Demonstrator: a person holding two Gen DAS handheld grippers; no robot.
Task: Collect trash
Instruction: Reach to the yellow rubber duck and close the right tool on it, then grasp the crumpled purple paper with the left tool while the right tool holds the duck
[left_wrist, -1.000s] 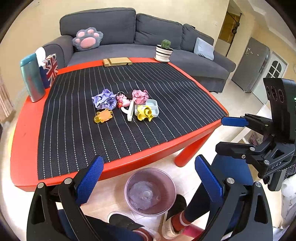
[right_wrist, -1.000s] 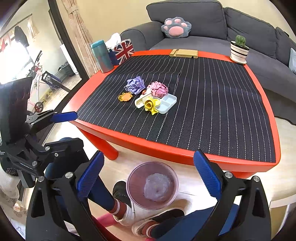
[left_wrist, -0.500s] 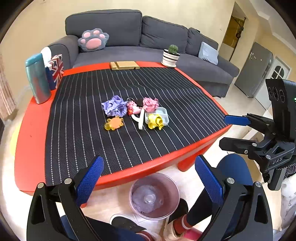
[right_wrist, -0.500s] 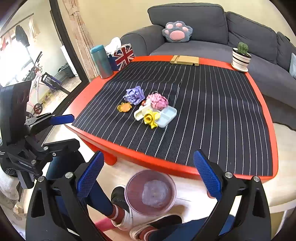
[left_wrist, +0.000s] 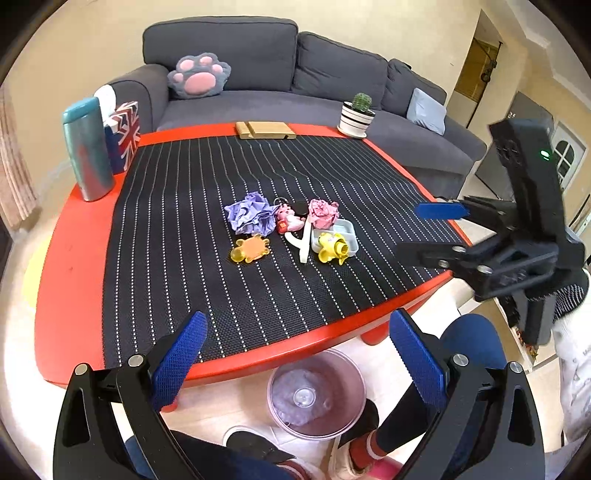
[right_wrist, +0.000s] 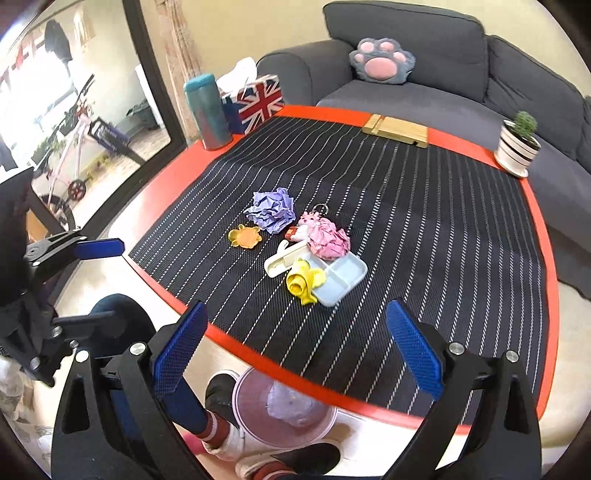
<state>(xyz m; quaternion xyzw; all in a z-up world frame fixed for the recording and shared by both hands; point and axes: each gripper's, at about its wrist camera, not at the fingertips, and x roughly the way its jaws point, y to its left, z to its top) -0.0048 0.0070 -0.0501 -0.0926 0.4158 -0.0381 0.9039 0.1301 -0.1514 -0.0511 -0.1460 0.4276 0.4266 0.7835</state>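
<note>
Nothing's being held yet: both the left gripper (left_wrist: 295, 354) and right gripper (right_wrist: 295, 347) are being kept wide open near the table edge. Next, the purple paper ball (right_wrist: 272, 209) probably needs grabbing and dropping into the bin (left_wrist: 317, 393).

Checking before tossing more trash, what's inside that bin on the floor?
The translucent pink bin holds one crumpled pale purple wad. The red table edge covers the bin's far rim there; anything beneath the wad is hidden.
</note>
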